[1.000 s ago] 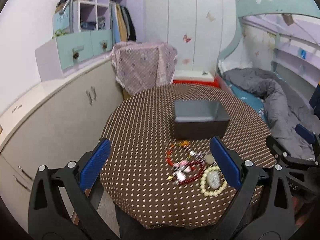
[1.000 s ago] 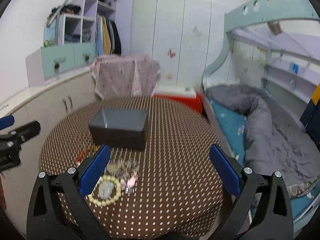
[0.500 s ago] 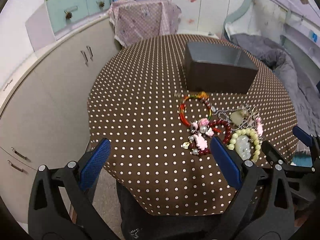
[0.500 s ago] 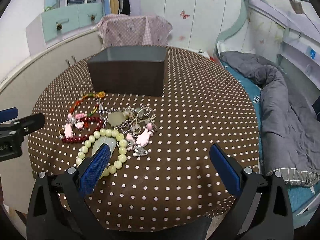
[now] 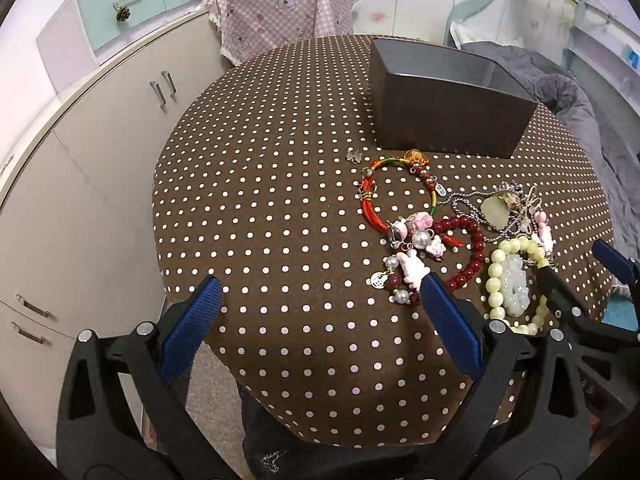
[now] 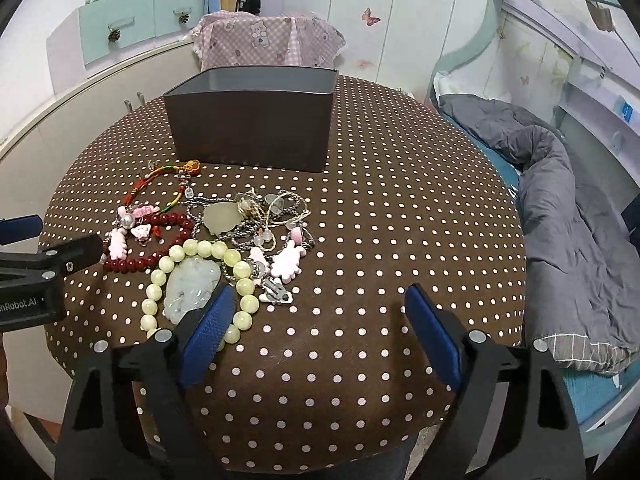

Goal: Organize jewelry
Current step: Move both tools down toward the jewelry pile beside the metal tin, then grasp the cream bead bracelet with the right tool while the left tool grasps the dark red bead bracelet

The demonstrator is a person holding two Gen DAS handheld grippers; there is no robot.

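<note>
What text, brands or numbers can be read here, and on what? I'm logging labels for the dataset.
"nRobot.AI": white print, cut off by the frame edge, on the left tool's black body, right wrist view.
Small blue sign on the bunk-bed shelf: too small to read.
Nothing else legible.

polka-dot table (image 5: 280, 184), pink checked cover (image 6: 268, 42), grey duvet (image 6: 560, 184), white cabinets (image 5: 100, 152)

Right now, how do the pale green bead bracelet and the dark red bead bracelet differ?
The pale green bead bracelet has larger, milky beads and rings a carved jade pendant; the dark red bead bracelet has smaller, glossy beads tangled with pink charms. The green one lies nearer the right gripper. Both lie flat on the table.
</note>
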